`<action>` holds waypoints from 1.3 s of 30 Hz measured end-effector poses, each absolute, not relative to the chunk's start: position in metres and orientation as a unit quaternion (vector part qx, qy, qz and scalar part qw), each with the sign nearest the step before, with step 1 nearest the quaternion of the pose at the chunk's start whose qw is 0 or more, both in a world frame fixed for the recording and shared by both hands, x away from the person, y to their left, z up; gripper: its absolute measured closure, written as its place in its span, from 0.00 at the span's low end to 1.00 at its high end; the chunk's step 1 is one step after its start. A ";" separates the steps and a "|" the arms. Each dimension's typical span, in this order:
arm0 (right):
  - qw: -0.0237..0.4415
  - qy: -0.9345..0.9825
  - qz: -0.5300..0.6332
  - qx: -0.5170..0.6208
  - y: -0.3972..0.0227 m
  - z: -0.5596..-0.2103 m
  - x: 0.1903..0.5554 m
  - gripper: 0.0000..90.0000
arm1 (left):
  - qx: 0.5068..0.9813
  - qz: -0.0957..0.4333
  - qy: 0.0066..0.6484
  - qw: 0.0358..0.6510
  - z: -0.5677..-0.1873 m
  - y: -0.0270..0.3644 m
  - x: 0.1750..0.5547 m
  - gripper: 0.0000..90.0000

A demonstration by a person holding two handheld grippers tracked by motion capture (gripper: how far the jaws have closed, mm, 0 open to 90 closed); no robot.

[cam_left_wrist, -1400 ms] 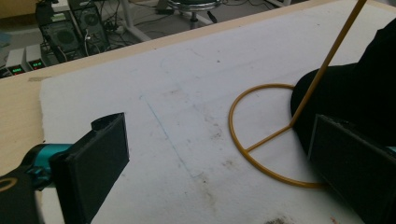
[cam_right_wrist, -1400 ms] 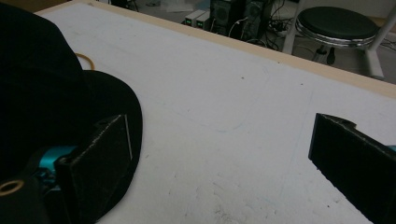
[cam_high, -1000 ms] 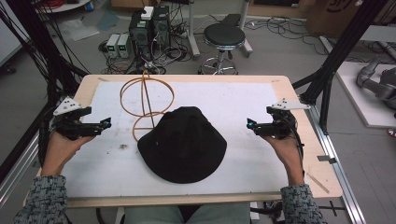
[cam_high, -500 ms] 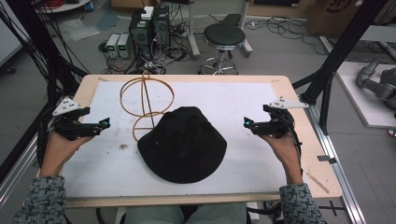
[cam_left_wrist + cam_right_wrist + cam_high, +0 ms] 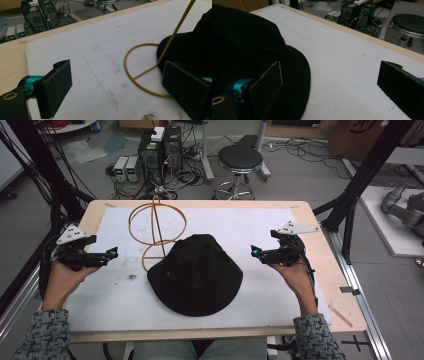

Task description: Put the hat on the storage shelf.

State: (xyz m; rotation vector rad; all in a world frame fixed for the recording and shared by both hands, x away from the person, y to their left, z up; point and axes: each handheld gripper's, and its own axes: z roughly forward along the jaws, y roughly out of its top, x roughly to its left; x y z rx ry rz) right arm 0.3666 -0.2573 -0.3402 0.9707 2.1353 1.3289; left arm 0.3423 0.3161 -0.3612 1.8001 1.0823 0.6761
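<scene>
A black bucket hat (image 5: pixel 196 273) lies crown up in the middle of the white mat (image 5: pixel 250 227). Behind its left side stands a gold wire hat stand (image 5: pixel 156 222) with a ring base and a ring top. My left gripper (image 5: pixel 112 253) hovers open to the left of the hat, with nothing between its jaws; its own view shows the stand's base ring (image 5: pixel 140 72) and the hat's edge (image 5: pixel 192 47) ahead. My right gripper (image 5: pixel 255 251) is open just right of the hat, and the brim (image 5: pixel 294 75) lies by its left jaw.
The wooden table (image 5: pixel 327 270) edges the mat on all sides. Beyond the far edge stand a round black stool (image 5: pixel 240 157), computer boxes (image 5: pixel 160 147) and cables on the floor. Black frame posts (image 5: pixel 367 170) rise at both sides of the table.
My right gripper has drifted slightly left toward the hat. The left gripper, the hat and the stand have stayed where they were.
</scene>
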 end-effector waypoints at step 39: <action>0.113 0.776 0.585 0.206 -0.154 -0.332 0.381 0.09 | 0.727 0.273 0.439 0.451 -0.361 0.319 0.343 0.11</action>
